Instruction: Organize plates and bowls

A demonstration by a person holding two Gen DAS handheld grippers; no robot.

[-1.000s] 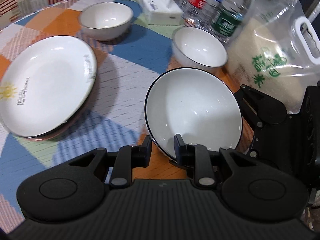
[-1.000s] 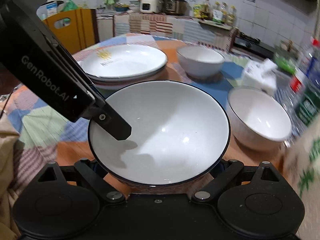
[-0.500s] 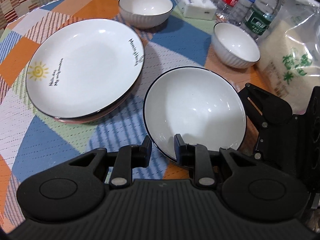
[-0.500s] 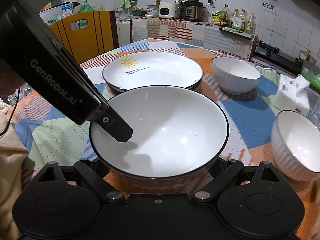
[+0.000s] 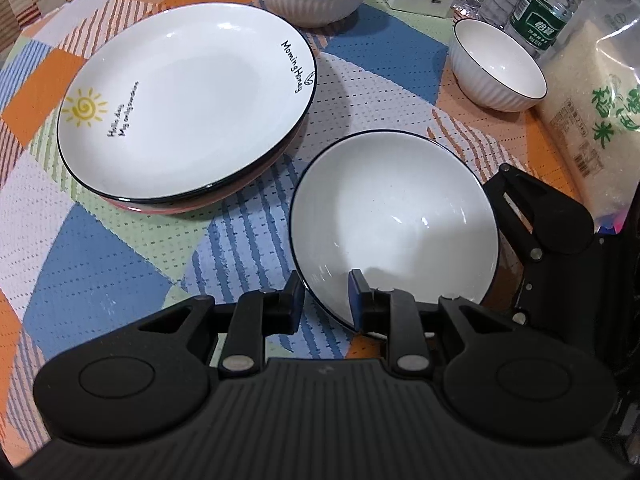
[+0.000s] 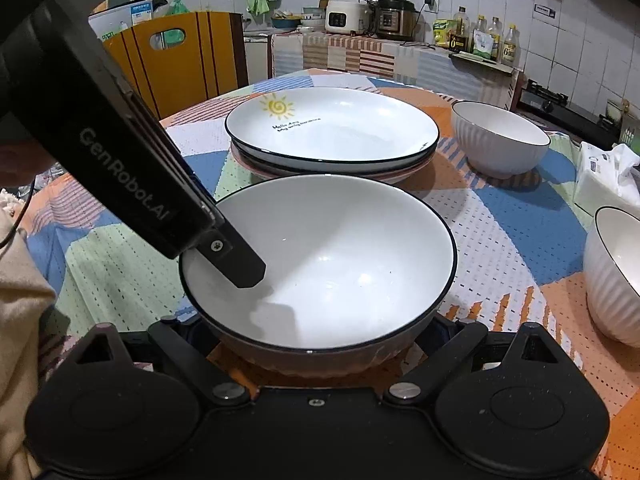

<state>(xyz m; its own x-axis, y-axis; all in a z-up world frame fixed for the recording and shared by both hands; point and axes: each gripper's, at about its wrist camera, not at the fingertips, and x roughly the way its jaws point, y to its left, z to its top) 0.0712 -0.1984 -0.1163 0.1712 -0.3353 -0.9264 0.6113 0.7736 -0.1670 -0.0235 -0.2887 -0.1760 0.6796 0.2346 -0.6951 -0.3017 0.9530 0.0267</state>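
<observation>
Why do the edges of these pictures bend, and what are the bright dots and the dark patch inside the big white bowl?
Left wrist view: fisheye lens bows the patchwork tablecloth; small glare spots sit in the black-rimmed white bowl, sharp focus. Right wrist view: wall tiles curve likewise; the left gripper's finger casts a soft shadow inside the bowl; lamp glints beside it.

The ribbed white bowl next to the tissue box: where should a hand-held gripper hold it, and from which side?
Grip the ribbed white bowl at its thin rim, one finger inside and one outside, coming from above. It stands upright and empty, and its walls look too wide to span. The side facing the stacked plates looks freer than the tissue box side.
</observation>
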